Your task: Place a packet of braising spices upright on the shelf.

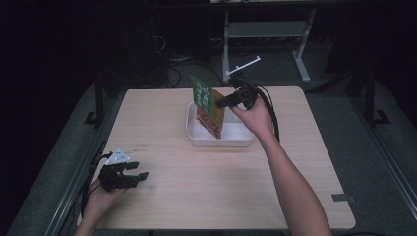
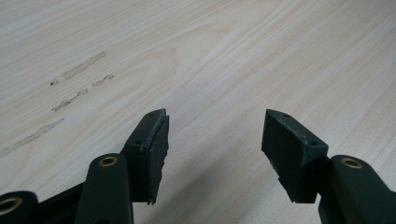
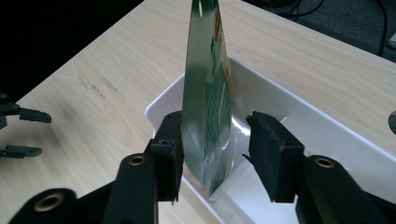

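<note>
Lab or test room: dark, lone wooden table (image 1: 162, 196), cables (image 1: 172, 73) on floor, metal desk frame (image 1: 268, 29) behind

The packet (image 1: 208, 105) is green on top, with white marks, and red and orange lower down. In the right gripper view its shiny side (image 3: 208, 102) looks dark green. The tray (image 1: 195, 132) is white. The worktop (image 1: 196, 182) is pale wood with thin brown lines. Both claws, left (image 1: 139, 170) and right (image 1: 216, 103), are black.
</note>
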